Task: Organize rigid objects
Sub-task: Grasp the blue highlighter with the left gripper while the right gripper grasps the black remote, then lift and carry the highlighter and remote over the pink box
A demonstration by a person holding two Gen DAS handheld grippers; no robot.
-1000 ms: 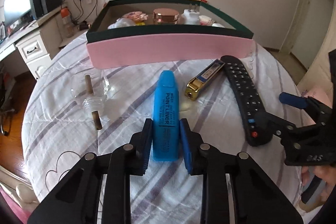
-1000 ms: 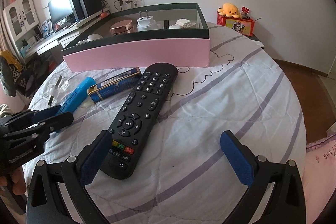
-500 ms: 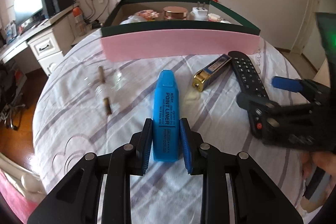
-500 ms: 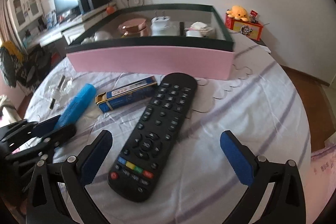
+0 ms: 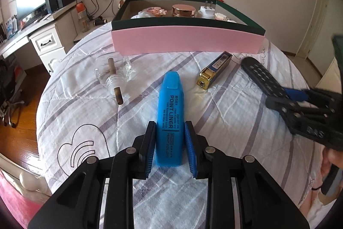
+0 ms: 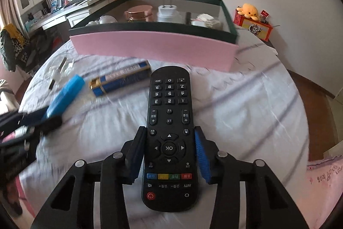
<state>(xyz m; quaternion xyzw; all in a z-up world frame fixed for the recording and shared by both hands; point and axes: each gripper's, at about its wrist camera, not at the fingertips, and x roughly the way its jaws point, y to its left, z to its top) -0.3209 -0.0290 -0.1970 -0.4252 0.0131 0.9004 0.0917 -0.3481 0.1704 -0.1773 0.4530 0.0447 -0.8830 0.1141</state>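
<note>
**Two grippers at a highlighter and a remote on a quilted table**

The round table [image 5: 225,121], covered by a white quilt with grey-violet stripes, bears every item. At its far side stands the storage box [image 5: 186,41], pink-fronted with a dark green rim, holding a rose-gold lidded jar [image 5: 183,10], a white plug adapter [image 5: 206,11] and other small items. The black remote control [image 6: 169,132] lies lengthwise on the quilt in front of the box, keypad up; the right gripper [image 6: 169,153] straddles its middle, jaws closing, with the blue pads at or very near both long edges. The blue highlighter [image 5: 170,119] lies left of the remote, cap pointing toward the box; the left gripper [image 5: 169,147] has narrow jaws clamped against the sides of its rear end. Between highlighter and remote lies a blue-and-gold lighter [image 5: 215,70], near the box front. Left of the highlighter rests a clear glass bottle [image 5: 112,72] on its side, with a brown stick through its neck.
</note>
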